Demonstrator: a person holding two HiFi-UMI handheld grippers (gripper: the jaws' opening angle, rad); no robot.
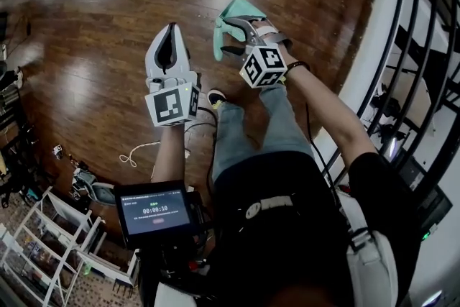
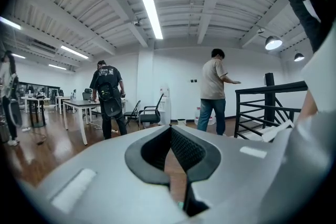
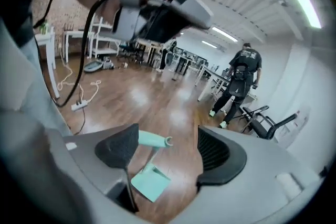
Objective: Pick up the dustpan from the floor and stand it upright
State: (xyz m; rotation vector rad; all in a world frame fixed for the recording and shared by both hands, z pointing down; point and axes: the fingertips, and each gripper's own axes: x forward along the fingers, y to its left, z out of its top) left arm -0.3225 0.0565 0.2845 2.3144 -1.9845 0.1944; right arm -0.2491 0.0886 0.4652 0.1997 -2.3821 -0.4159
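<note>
The teal dustpan (image 1: 231,13) shows on the dark wooden floor just past my right gripper (image 1: 233,36). In the right gripper view its pan (image 3: 150,182) rests on the floor below, and its long handle (image 3: 153,140) rises into the gap between the jaws. The handle's hooked end sits close to the left pad (image 3: 119,146), and neither pad presses on it. My right gripper (image 3: 163,152) is open wide. My left gripper (image 1: 170,29) hangs to the left of it, empty, with its tips together. In its own view the left gripper (image 2: 169,131) points level across the room.
A white cable with a power strip (image 1: 136,153) lies on the floor at the left, near white shelving (image 1: 50,241). A black stair railing (image 1: 424,47) runs along the right. A screen (image 1: 154,212) sits at the person's waist. People, desks (image 2: 79,105) and chairs stand farther off.
</note>
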